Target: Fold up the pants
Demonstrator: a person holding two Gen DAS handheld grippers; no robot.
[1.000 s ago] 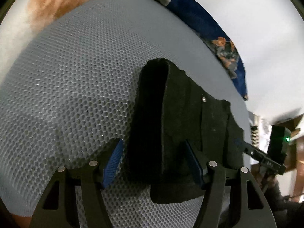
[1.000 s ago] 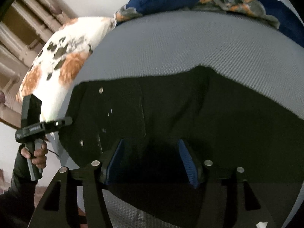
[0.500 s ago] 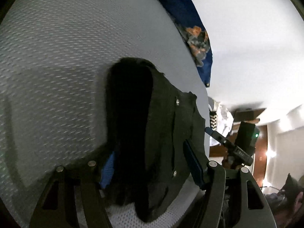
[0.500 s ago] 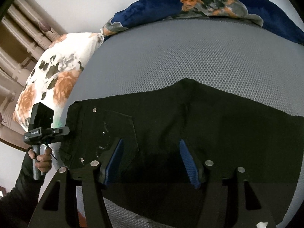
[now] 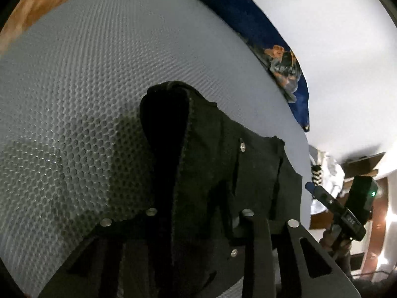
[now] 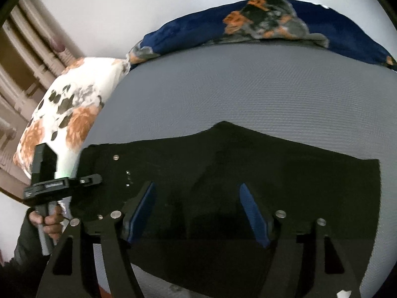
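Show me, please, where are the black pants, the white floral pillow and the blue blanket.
black pants [image 6: 285,173], right wrist view, flat middle of the cloth
white floral pillow [image 6: 74,114], right wrist view, printed face
blue blanket [image 6: 322,22], right wrist view, upper fold

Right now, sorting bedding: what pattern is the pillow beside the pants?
White pillow, orange-and-grey floral; right wrist view.

left gripper [image 5: 198,223]: both pads are buried in the raised fold of the black pants [image 5: 211,173], so pad contact cannot be read in the left wrist view. its jaws have just been closing with that fold between them. right gripper [image 6: 196,213]: finger bases cut off by the lower edge. pants: near hem hidden behind the right gripper. the floral pillow [image 6: 67,114] is blurred at the left wrist view's corner.
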